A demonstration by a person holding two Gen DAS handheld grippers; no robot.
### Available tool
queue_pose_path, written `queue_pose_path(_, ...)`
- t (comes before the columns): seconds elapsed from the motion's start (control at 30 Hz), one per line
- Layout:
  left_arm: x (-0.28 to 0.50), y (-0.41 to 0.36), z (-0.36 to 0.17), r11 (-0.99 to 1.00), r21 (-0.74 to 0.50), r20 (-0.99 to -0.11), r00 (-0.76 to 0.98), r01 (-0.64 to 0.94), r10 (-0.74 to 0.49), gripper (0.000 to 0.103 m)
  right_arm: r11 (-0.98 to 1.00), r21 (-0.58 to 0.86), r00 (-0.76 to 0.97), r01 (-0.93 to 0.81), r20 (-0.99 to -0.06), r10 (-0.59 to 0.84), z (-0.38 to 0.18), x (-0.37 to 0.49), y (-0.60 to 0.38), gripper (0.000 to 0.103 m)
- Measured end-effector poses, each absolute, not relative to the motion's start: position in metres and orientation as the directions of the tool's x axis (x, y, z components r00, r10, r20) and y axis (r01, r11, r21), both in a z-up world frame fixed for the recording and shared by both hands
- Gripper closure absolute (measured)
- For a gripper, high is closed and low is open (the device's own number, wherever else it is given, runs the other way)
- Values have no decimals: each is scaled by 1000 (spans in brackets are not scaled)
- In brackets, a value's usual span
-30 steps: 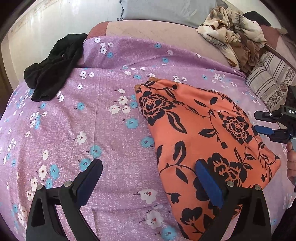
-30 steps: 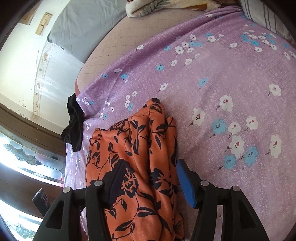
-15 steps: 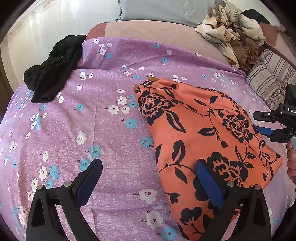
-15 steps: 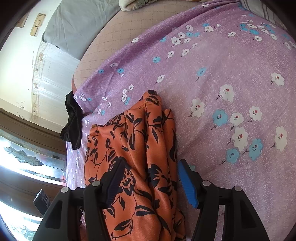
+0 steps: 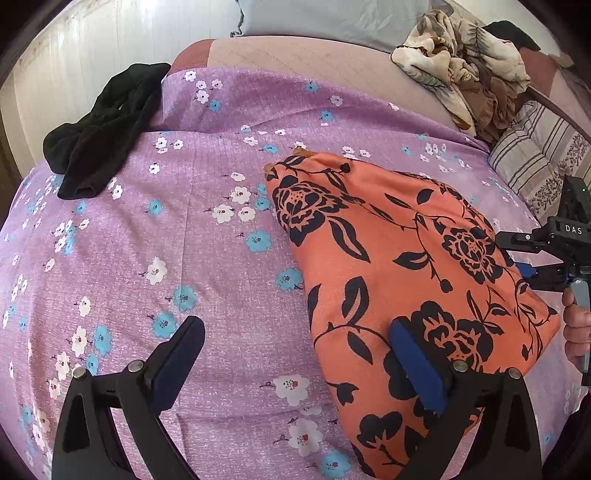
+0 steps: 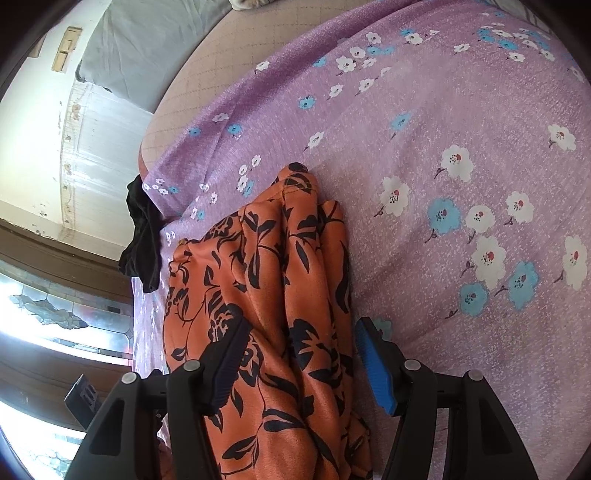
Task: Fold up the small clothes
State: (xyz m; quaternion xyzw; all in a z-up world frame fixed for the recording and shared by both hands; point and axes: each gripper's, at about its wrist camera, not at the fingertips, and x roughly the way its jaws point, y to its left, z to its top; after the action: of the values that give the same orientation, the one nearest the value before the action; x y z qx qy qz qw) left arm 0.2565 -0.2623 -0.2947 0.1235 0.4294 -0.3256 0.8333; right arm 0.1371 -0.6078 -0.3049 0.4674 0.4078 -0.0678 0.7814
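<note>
An orange garment with a black flower print (image 5: 388,258) lies folded on the purple flowered sheet (image 5: 207,258). My left gripper (image 5: 295,365) hovers open over its near left edge, one finger (image 5: 417,365) above the cloth and the other above the sheet. My right gripper (image 6: 301,363) straddles the garment's bunched right edge (image 6: 288,295). Its jaws stand apart with the cloth between them, and the blue pad (image 6: 373,365) sits just clear of the fabric. In the left wrist view the right gripper (image 5: 532,258) shows at the garment's far right side, with a hand below it.
A black garment (image 5: 103,129) lies at the sheet's far left corner. A heap of patterned clothes (image 5: 461,62) and a striped pillow (image 5: 535,158) sit at the back right, with a grey pillow (image 5: 314,14) behind. Bare purple sheet spreads to the right of the garment (image 6: 461,166).
The right gripper has tipped slightly, so the orange cloth reaches a little further between its fingers. The left gripper and the garment's shape look unchanged.
</note>
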Motion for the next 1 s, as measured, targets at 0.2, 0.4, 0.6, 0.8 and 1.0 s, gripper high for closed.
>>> queue_pose_path(0.2, 259, -261, -297, 758, -100, -802, 399, 644, -445, 2, 521, 697, 659, 493, -690, 300, -315, 137, -610, 38)
queue_pose_path(0.4, 260, -262, -298, 760, -111, -804, 392, 641, -448, 2, 488, 725, 666, 486, -669, 330, -322, 137, -611, 36)
queue_pose_path(0.6, 260, -262, -298, 760, -118, -806, 386, 639, -449, 2, 476, 737, 672, 480, -658, 340, -324, 137, -609, 35)
queue_pose_path(0.8, 259, -263, -297, 758, -117, -805, 386, 642, -452, 2, 468, 748, 676, 471, -647, 354, -325, 138, -606, 34)
queue_pose_path(1.0, 258, -264, -298, 756, -118, -805, 384, 644, -453, 2, 473, 748, 675, 466, -646, 357, -326, 140, -604, 34)
